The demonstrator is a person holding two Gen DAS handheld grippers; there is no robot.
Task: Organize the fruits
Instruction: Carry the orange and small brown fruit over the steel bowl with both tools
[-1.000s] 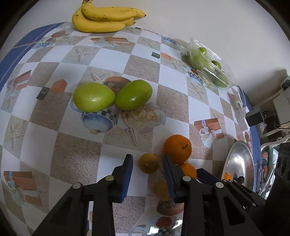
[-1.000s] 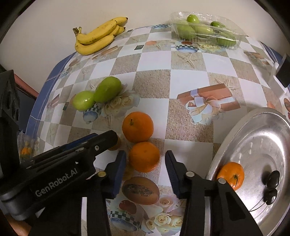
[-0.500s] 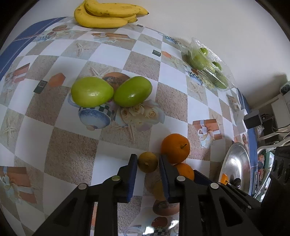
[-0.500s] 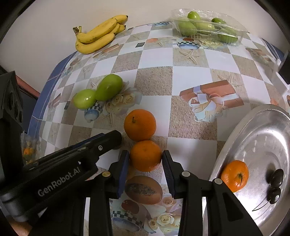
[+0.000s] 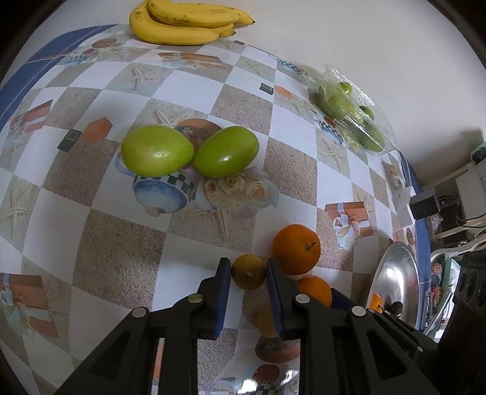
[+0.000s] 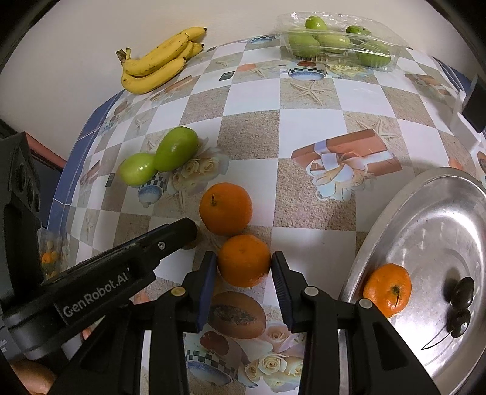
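A small yellow-brown citrus fruit [image 5: 248, 271] lies on the patterned tablecloth, and my left gripper [image 5: 247, 273] is shut on it, a blue pad against each side. Just right of it sit a large orange [image 5: 296, 249] and a second orange [image 5: 314, 290]. In the right wrist view that second orange [image 6: 244, 260] is between the pads of my right gripper [image 6: 244, 267], which is shut on it. The large orange [image 6: 225, 208] rests just beyond it. At the right, a metal tray [image 6: 425, 231] holds a mandarin [image 6: 387, 290].
Two green fruits [image 5: 157, 151] [image 5: 226, 152] lie side by side mid-table. Bananas [image 5: 185, 25] are at the far edge by the wall, with a clear pack of green fruit [image 6: 337, 42] at the far right. Two dark items [image 6: 461, 291] lie in the tray. The left tool's black arm [image 6: 130, 261] crosses the right view.
Both pairs of jaws have narrowed: the left onto the small yellow-brown fruit, the right onto the orange. Neither fruit has left the cloth.
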